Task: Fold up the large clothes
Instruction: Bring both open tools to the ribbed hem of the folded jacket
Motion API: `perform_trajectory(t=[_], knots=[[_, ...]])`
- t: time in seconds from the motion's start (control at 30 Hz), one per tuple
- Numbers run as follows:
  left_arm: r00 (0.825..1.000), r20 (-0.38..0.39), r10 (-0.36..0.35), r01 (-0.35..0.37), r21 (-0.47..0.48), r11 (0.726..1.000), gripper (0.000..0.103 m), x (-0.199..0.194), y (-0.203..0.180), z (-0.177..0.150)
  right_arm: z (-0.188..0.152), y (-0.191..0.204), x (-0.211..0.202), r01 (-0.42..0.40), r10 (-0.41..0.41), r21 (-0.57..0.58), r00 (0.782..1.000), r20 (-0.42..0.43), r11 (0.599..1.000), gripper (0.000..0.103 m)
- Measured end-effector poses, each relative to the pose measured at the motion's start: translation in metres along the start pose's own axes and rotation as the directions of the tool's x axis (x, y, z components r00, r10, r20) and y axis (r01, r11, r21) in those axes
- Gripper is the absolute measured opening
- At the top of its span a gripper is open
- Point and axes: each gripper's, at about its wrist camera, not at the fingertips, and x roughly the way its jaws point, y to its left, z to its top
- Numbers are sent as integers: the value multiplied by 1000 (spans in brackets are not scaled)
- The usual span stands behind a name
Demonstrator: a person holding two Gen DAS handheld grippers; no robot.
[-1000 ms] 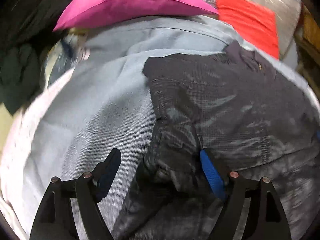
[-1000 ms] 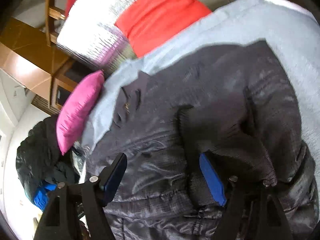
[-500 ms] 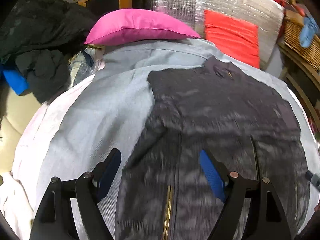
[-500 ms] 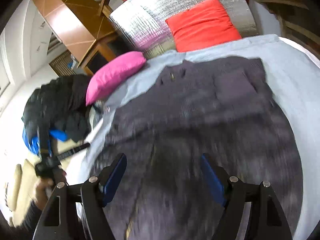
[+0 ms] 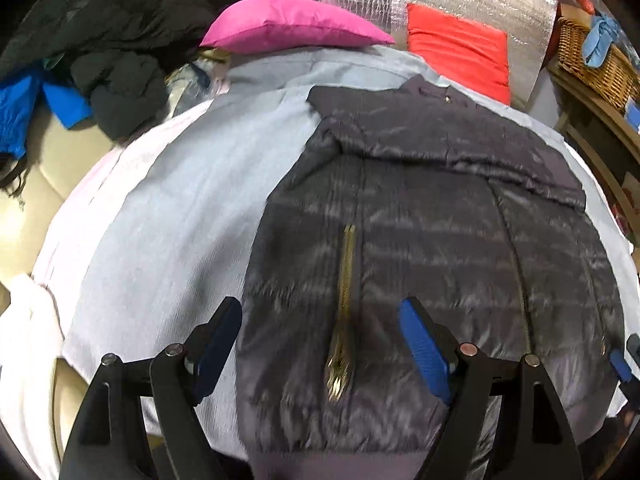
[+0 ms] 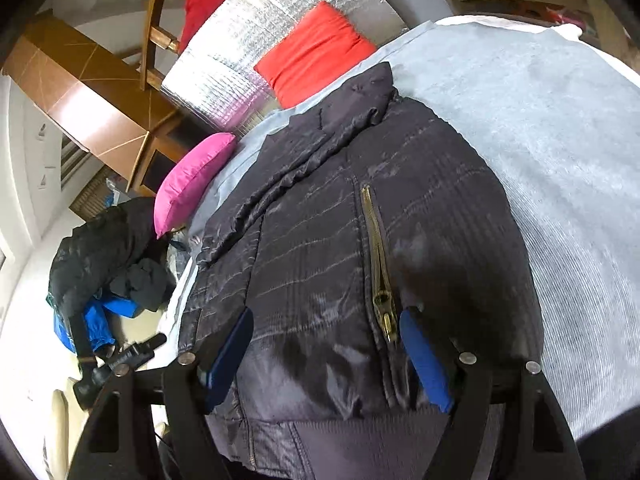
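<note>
Between left claw (image 5: 320,344) fingers, nothing gripped: jaws wide, hovering above jacket (image 5: 440,216) hem. Right claw (image 6: 326,354) same, released, empty. Second earlier both sat way further up, over sleeves; since then both pulled back toward bottom edge. Jacket lay flat on grey sheet (image 5: 168,216), sleeves looked tucked in. Guessing hem-to-collar fold came next. Pink pillow (image 5: 292,24) beyond collar.

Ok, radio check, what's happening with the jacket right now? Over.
Both grippers open, left gripper and right gripper holding nothing. Jacket flat on the sheet, sleeves folded in. Nothing blocking.
</note>
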Motion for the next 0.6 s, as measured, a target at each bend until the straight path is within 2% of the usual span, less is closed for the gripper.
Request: perform_trajectory(t=[0.23,0.6], knots=[[1000,-29,7,-8,-49,999,82,-1,20,-26,-18,-4,4,10,-9,16,1000,-24,1000,79],[1000,25,12,-10,-89,996,82,-24,40,-52,-24,5,-21,23,-23,-33,1000,15,999,79]])
